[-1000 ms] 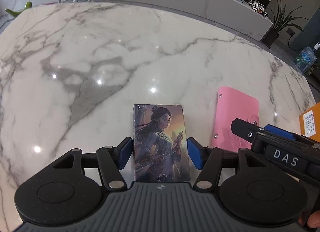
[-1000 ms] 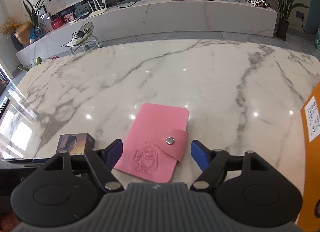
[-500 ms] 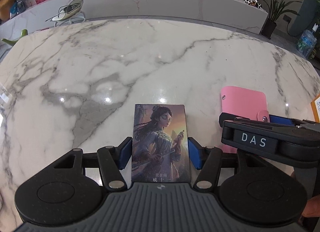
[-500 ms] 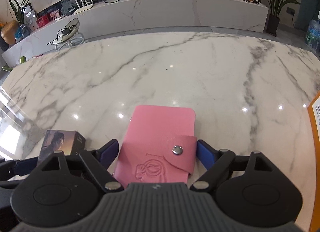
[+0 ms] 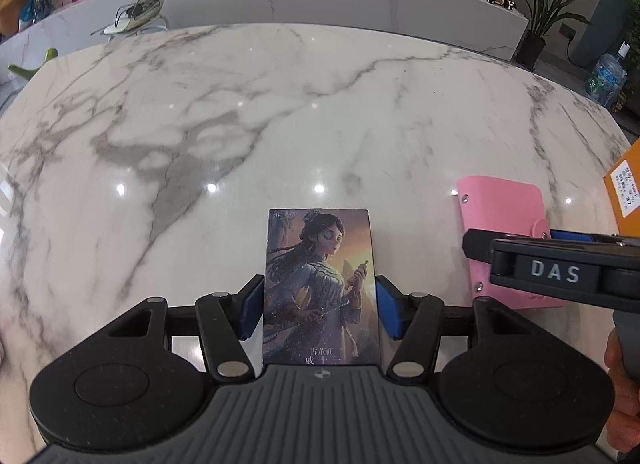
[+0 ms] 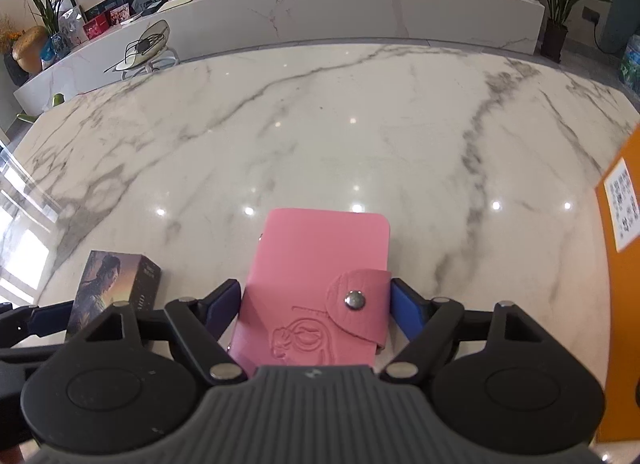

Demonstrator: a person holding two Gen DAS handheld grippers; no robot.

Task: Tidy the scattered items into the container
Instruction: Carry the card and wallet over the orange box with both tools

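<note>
A card box printed with a woman holding a sword point(image 5: 320, 284) lies on the marble table point(image 5: 240, 124). My left gripper point(image 5: 319, 310) straddles it, blue pads touching both long sides. A pink snap wallet point(image 6: 316, 292) lies to its right. My right gripper point(image 6: 316, 310) straddles the wallet with pads against its edges. In the left wrist view the wallet point(image 5: 500, 216) sits under the right gripper point(image 5: 560, 264). In the right wrist view the card box point(image 6: 116, 280) is at the left. An orange container point(image 6: 624, 284) stands at the far right.
The orange container's edge point(image 5: 624, 192) shows at the right of the left wrist view. Beyond the table runs a long marble bench point(image 6: 320, 20) with a potted plant point(image 6: 556, 4) on the floor at its right end.
Both grippers have closed in on their items: the left jaws narrowed onto the card box and the right jaws narrowed onto the pink wallet. Both views tilted up slightly.
</note>
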